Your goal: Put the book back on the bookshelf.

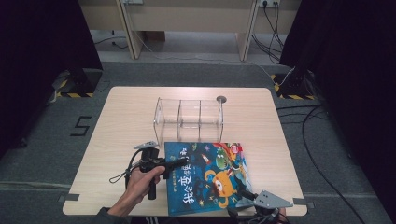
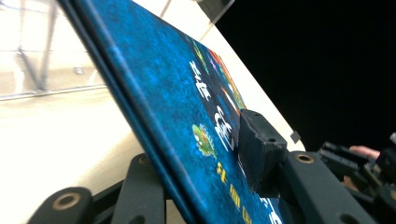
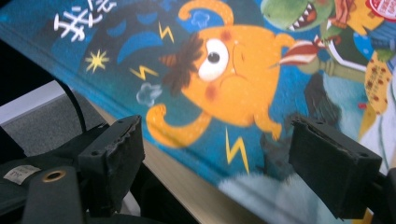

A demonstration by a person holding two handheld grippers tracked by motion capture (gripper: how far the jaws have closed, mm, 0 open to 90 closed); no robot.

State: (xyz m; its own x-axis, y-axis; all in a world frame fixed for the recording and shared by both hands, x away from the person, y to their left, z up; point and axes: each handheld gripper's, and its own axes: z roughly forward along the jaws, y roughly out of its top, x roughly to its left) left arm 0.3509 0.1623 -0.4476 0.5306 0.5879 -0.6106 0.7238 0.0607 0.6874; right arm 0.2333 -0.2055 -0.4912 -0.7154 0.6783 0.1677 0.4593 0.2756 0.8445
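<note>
A blue picture book (image 1: 205,175) with an orange cartoon creature lies at the front of the wooden table (image 1: 121,121). My left gripper (image 1: 183,163), held in a hand, reaches in from the left and is shut on the book's left edge. In the left gripper view the book's edge (image 2: 177,93) runs between the jaws of the left gripper (image 2: 201,163), and one pad (image 2: 259,147) presses on the cover. My right gripper (image 1: 243,192) is by the book's near right corner. Its jaws stand open over the cover (image 3: 224,70), the right gripper (image 3: 215,154) touching nothing.
A clear plastic organizer (image 1: 189,120) with three compartments stands just behind the book, mid-table. A small round grommet (image 1: 221,99) sits behind it. The table's front edge runs right under the right gripper. Dark curtains flank the table and cables lie on the floor at the right.
</note>
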